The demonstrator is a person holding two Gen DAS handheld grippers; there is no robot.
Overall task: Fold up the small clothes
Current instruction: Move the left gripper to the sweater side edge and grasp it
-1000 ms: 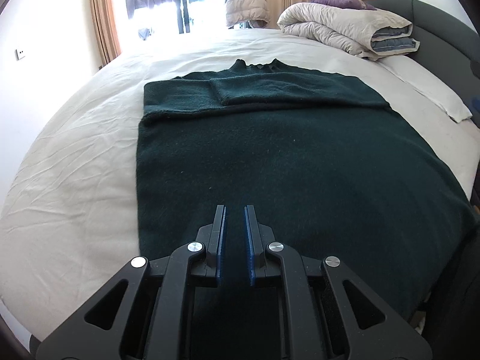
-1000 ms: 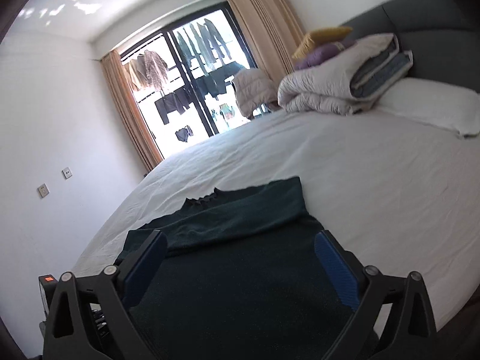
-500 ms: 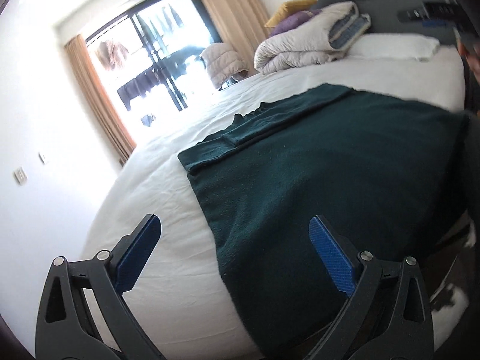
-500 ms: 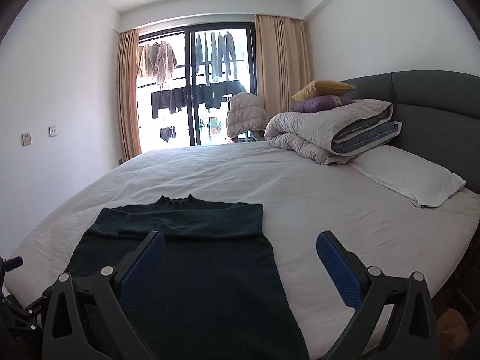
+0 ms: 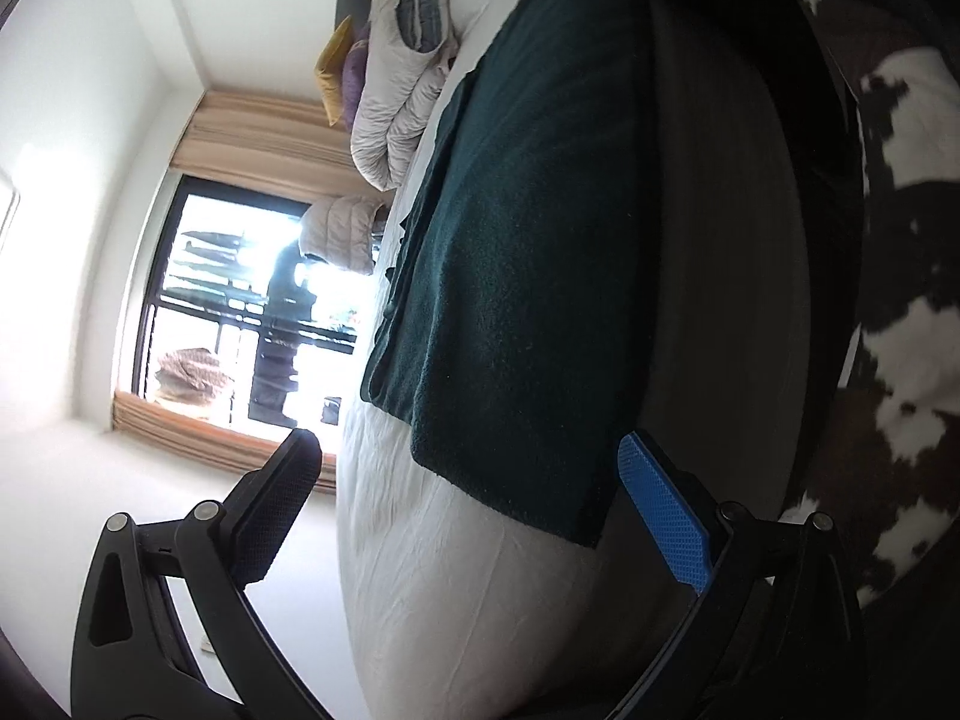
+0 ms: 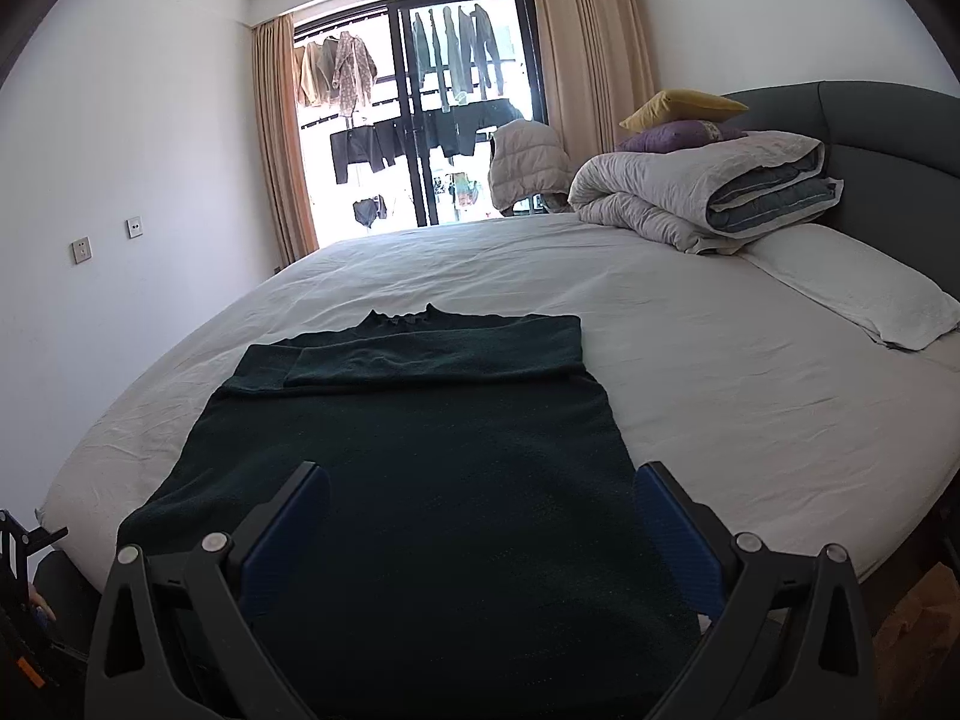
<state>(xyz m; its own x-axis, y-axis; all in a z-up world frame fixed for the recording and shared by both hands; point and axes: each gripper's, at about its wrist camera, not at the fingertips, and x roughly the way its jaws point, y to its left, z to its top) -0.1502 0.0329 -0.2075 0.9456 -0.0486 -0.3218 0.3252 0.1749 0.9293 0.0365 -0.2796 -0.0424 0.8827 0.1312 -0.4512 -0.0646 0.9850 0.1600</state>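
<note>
A dark green sweater (image 6: 420, 450) lies flat on the white bed (image 6: 750, 372), sleeves folded across its chest, hem at the near edge. My right gripper (image 6: 480, 516) is open and empty, held just above the hem. The left wrist view is rolled on its side; the sweater (image 5: 516, 252) shows there, hanging over the bed's edge. My left gripper (image 5: 474, 486) is open and empty, off the bed's side near the sweater's lower left corner.
A rolled grey duvet (image 6: 708, 192) with yellow and purple cushions, and a white pillow (image 6: 852, 282), lie at the right by the dark headboard (image 6: 888, 138). A window with hanging clothes (image 6: 414, 114) is beyond. A cowhide rug (image 5: 888, 276) covers the floor.
My left gripper opened from shut, pulled off the sweater to the bed's left side and rolled sideways. My right gripper levelled out and came in over the hem.
</note>
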